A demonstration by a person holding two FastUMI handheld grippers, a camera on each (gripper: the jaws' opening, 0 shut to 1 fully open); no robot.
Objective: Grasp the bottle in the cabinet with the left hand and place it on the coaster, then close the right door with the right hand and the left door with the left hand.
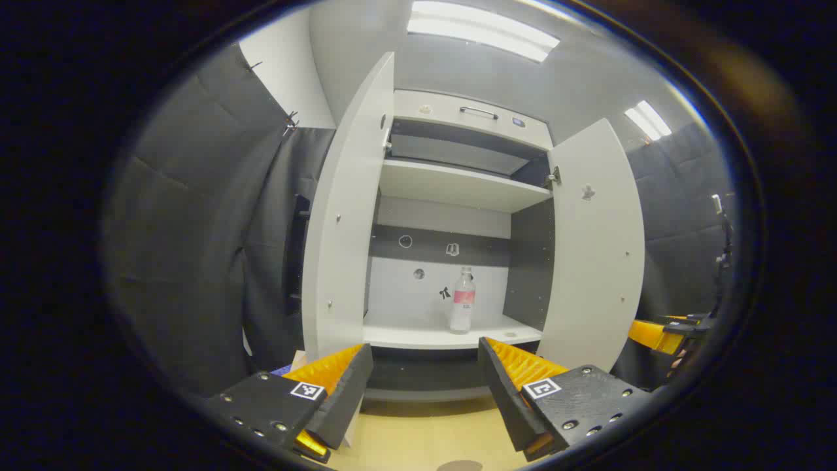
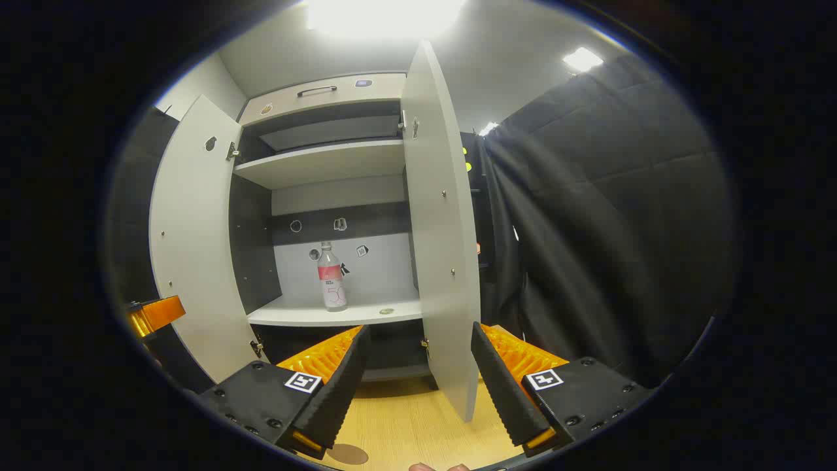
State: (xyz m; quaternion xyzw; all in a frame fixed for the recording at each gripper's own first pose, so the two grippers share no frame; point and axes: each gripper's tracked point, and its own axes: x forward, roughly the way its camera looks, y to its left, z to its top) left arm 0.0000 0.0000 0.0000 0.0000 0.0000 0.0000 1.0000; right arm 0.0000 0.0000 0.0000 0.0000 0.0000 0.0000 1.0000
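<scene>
Right now both doors of the cabinet point(image 1: 458, 183) are standing wide open, the left door point(image 1: 346, 216) and the right door point(image 2: 441, 222) swung outward. A clear bottle point(image 1: 461, 299) with a pink label is standing upright on the lower shelf point(image 1: 451, 337), towards its middle. The left gripper point(image 1: 425, 386) is hovering in front of the cabinet, well apart from the bottle, its fingers spread and holding nothing. The right gripper point(image 2: 418, 386) is hanging near the right door's edge, likewise spread and empty. A round brown coaster point(image 2: 346, 454) is lying on the wooden tabletop point(image 2: 418, 425) below.
</scene>
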